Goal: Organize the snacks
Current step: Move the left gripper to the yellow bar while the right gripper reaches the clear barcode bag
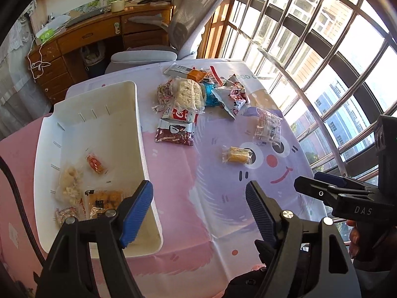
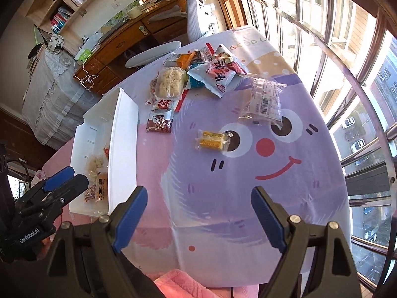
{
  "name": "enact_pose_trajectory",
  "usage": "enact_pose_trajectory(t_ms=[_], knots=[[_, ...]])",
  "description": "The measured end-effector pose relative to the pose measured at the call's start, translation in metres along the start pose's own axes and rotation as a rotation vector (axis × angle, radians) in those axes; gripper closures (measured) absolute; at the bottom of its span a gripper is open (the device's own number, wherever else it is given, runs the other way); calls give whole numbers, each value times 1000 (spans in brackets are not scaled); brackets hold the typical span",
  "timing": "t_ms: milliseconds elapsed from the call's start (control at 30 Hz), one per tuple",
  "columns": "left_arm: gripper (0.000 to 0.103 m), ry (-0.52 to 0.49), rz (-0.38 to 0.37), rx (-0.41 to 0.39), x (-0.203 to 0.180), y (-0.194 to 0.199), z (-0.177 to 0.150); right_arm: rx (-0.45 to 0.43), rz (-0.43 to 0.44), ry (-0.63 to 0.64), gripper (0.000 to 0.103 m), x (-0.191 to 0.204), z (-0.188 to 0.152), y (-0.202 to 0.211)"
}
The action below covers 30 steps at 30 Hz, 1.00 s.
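A white bin (image 1: 139, 129) (image 2: 124, 134) stands on the left of the table and holds several wrapped snacks (image 1: 95, 164). A heap of loose snack packets (image 1: 191, 94) (image 2: 193, 74) lies at the far side of the table. Nearer, a small yellow packet (image 1: 235, 155) (image 2: 211, 140) and a clear barcoded packet (image 1: 268, 126) (image 2: 265, 101) lie apart on the cloth. My left gripper (image 1: 198, 208) hangs open with nothing in it, its left finger over the bin's near right wall. My right gripper (image 2: 198, 213) hangs open over the cloth, short of the yellow packet, holding nothing.
The table wears a pink and purple cartoon-face cloth (image 2: 223, 186). A grey office chair (image 1: 196, 17) and a wooden desk (image 1: 99, 32) stand beyond the table. Barred windows (image 1: 322, 49) run along the right side. A pink cushion (image 2: 181, 285) lies at the near edge.
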<state>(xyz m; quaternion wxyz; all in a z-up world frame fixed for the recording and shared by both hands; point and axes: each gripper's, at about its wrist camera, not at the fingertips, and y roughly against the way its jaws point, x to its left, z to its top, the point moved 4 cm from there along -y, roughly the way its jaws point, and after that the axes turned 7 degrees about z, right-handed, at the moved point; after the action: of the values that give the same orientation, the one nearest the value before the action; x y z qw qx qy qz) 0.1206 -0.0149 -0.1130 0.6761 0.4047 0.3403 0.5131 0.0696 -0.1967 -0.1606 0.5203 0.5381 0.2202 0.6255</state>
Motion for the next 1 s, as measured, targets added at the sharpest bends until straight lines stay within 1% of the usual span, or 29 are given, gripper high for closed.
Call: enact_pose_trajectory(t_ms=[200,300,500,600,700,867,1000], knots=[[27,43,25,21,-26,-24,15,-5,-18,-22,17,-42,21,5],[27,67,31,50,-36,-38,23,-1,-32,-24,17,-60,30,2],[27,109,33,131,-55,-74,36,-22,-47,-19,17,-84,50,-5],[27,132,31,174,-62,-91,42,-47,-42,-8,17,-91,60,-10],[27,140,46,216,-68,-110,45,-73,-43,8,17,-97,70,-18],[27,190,67,311,-71,-142,47,-114,-42,16,17,-105,84,-35],[27,241,86,377,-69,-166,46,-148,-52,49,17,-108,93,-49]])
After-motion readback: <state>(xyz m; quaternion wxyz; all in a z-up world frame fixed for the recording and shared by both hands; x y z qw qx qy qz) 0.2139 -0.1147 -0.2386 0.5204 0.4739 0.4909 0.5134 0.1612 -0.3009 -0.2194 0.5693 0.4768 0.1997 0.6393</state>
